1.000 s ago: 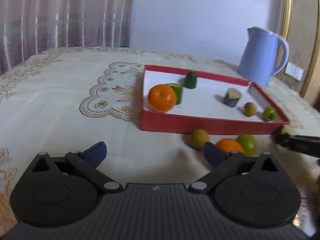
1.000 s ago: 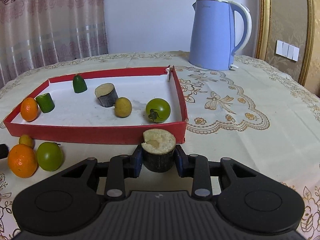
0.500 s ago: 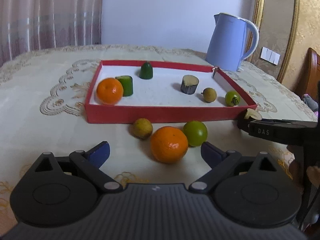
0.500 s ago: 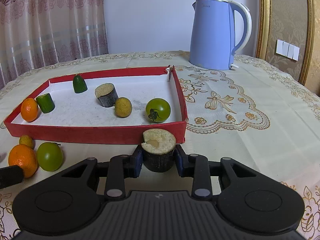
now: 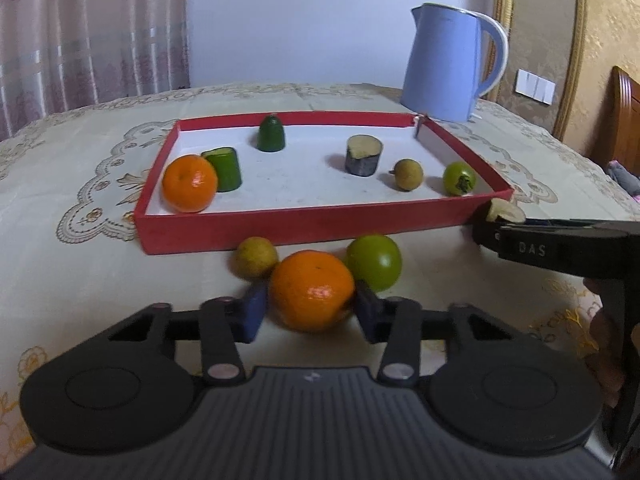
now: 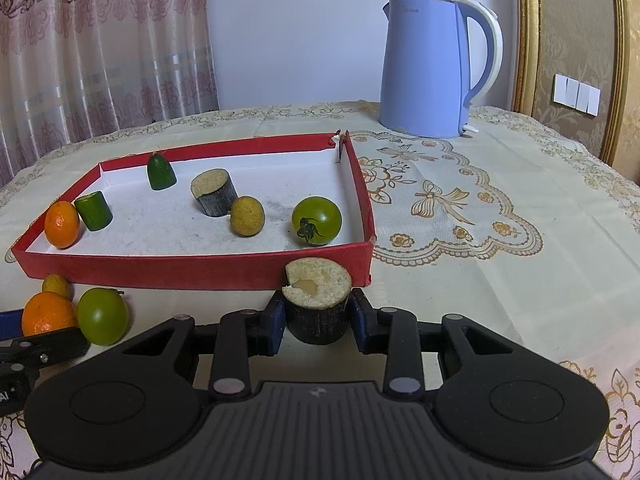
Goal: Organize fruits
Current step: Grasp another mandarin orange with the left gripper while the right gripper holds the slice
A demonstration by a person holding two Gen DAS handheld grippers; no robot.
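Observation:
My left gripper (image 5: 308, 310) is shut on an orange (image 5: 312, 290) on the tablecloth in front of the red tray (image 5: 280, 230). A green tomato (image 5: 374, 262) and a small yellow fruit (image 5: 256, 258) lie just behind it. My right gripper (image 6: 316, 322) is shut on a dark-skinned sugarcane piece (image 6: 318, 304) at the tray's near right corner (image 6: 362, 262). In the tray lie an orange (image 5: 189, 184), two green cucumber pieces (image 5: 225, 168), a sugarcane piece (image 5: 363, 155), a yellow fruit (image 5: 407, 174) and a green tomato (image 5: 459, 178).
A blue electric kettle (image 6: 434, 66) stands behind the tray at the right. The embroidered tablecloth (image 6: 480, 216) spreads to the right of the tray. Curtains hang at the back left. The right gripper's body (image 5: 560, 246) reaches in at the left view's right side.
My left gripper swung right to the loose fruits, moved up to the orange and closed its jaws on it. The right gripper stayed still, holding the sugarcane piece.

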